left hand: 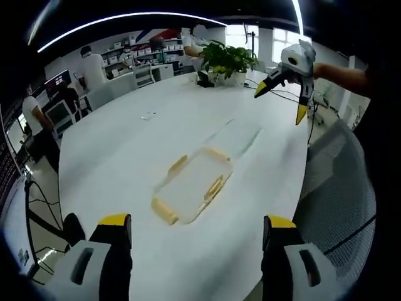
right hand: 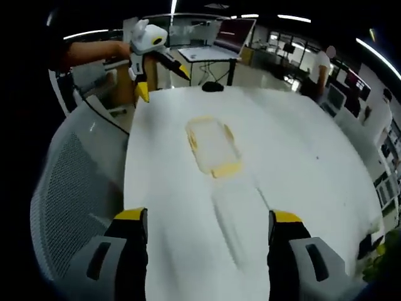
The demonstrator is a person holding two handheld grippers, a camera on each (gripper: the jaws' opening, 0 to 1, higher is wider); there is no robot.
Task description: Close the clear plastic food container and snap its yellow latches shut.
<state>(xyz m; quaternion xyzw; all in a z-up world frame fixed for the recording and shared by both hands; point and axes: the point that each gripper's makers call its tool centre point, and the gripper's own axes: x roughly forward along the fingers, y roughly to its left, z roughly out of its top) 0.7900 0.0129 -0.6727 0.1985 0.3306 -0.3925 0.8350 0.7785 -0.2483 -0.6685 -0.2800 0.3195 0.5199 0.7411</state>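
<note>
Both grippers are held up off the white table point(left hand: 125, 163), jaws spread wide and gripping nothing. The left gripper point(left hand: 195, 227) points down at the clear container point(left hand: 193, 182), which lies flat on the table ahead of its jaws, well apart from them. The right gripper point(right hand: 208, 224) faces it from the other end, same deal: container point(right hand: 213, 145) ahead, no contact. From the left gripper view you get the right gripper point(left hand: 283, 100) hanging in the air beyond the container, a bare forearm behind it, plus a potted plant point(left hand: 227, 60) at the far end. The right gripper view gives a mesh chair point(right hand: 69, 188) and a laptop point(right hand: 219, 39) instead. Yellow latches point(right hand: 227, 169) are smeared by motion blur, so I can't tell if the lid is on or snapped.
</note>
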